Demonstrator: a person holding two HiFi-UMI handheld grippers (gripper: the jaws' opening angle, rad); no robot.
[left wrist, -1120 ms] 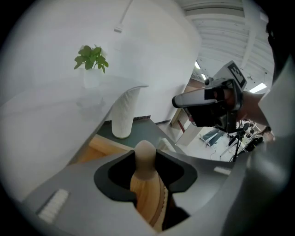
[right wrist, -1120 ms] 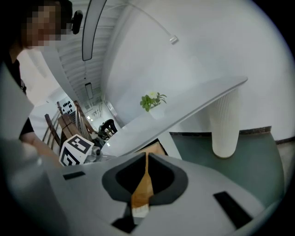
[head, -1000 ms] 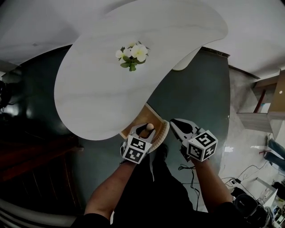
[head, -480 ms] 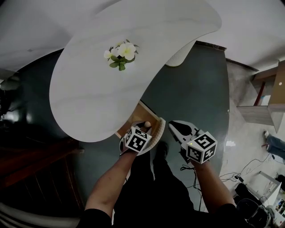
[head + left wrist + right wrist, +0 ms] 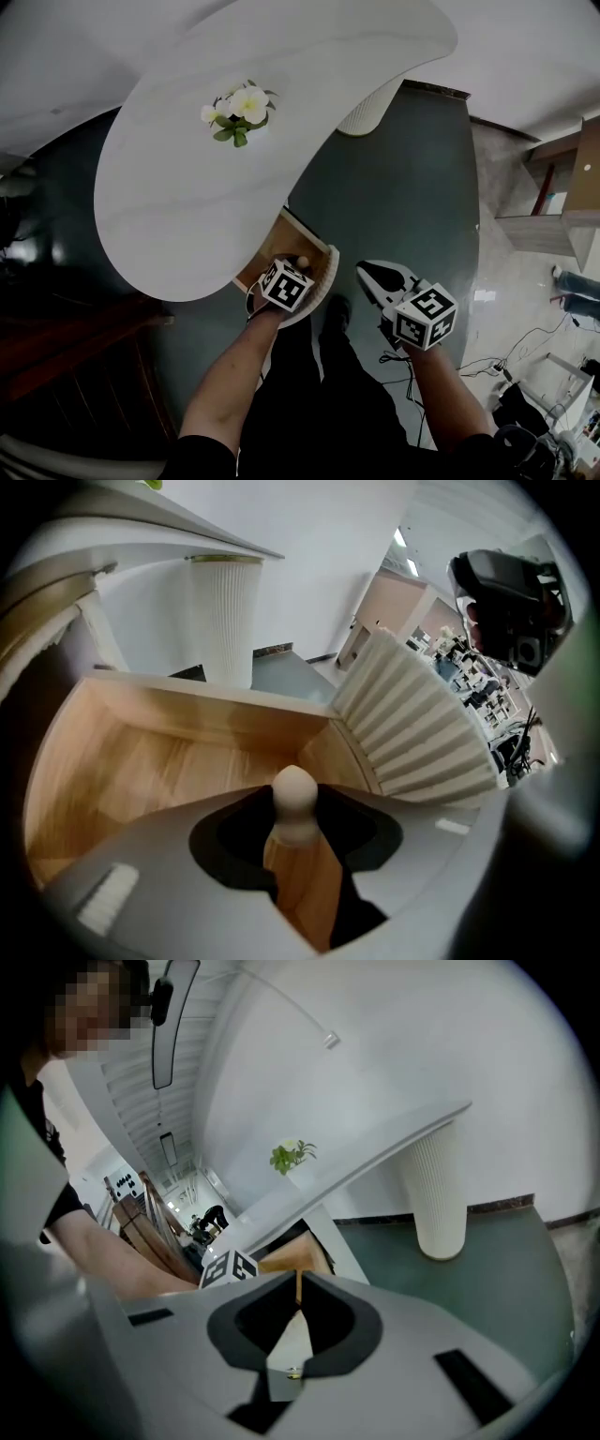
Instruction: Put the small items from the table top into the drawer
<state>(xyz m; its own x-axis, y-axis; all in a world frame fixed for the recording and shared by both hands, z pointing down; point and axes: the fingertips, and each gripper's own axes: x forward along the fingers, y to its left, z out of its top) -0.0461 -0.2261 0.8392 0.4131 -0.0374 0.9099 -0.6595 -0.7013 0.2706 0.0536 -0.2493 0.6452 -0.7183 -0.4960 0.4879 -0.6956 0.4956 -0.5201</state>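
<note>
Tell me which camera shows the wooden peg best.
The left gripper view: the wooden peg shows close up in the left tongs, over the drawer. The head view shows only its tip; the right gripper view, nothing.

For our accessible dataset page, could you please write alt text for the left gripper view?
The left gripper holds a small wooden peg with a rounded head over an open wooden drawer; its jaws have just eased open slightly. The drawer's white ribbed front curves away at right, and a white ribbed table leg stands behind.
</note>
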